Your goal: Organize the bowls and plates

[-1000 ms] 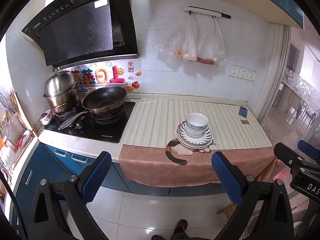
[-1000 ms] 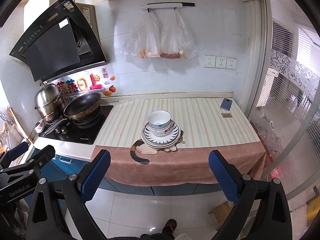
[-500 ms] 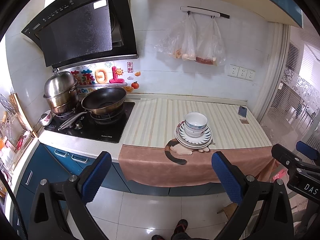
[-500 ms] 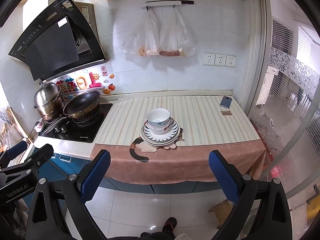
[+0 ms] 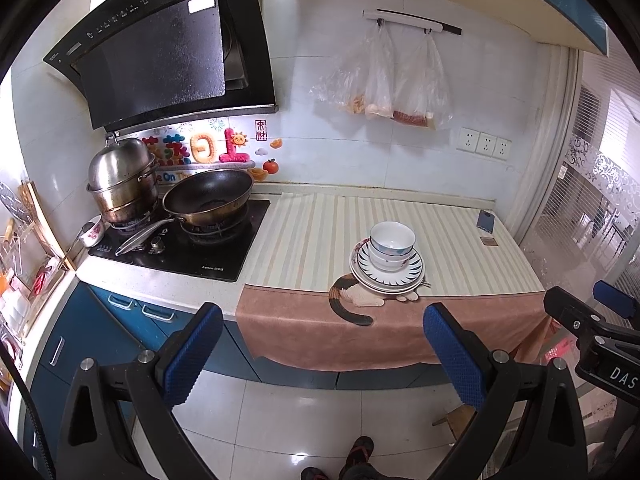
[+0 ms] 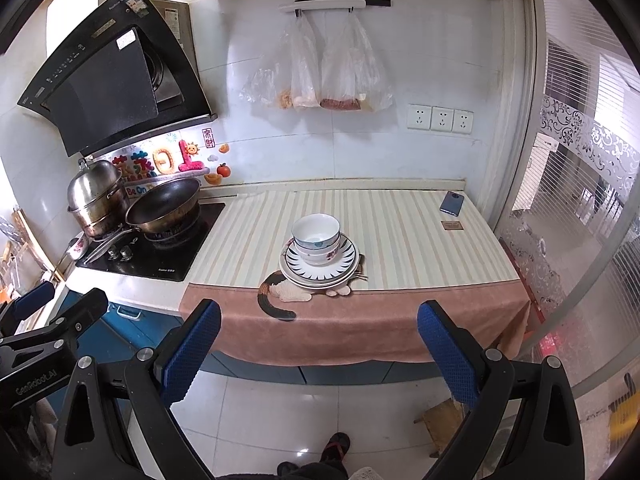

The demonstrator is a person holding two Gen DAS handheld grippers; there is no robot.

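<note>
My left claw [image 5: 324,344] hangs spread wide over the tiled floor, nothing between its blue pads, and my right claw [image 6: 318,340] is spread just the same, empty. Below both, the toe of my shoe [image 6: 336,446] shows on the tiles. Ahead of the claws, well apart from them, the worktop [image 6: 420,240] carries a striped cloth with a brown hem [image 6: 360,320] hanging over the front edge. Near that edge sits the stack of plates [image 6: 320,270], with two bowls [image 6: 316,236] nested upright on top; it lies between my right claw's fingers in line of sight. Further back to the right lies a phone [image 6: 452,203]. Far left, a wok [image 5: 208,200] and a steel steamer pot [image 5: 120,180] stand on the stove.
</note>
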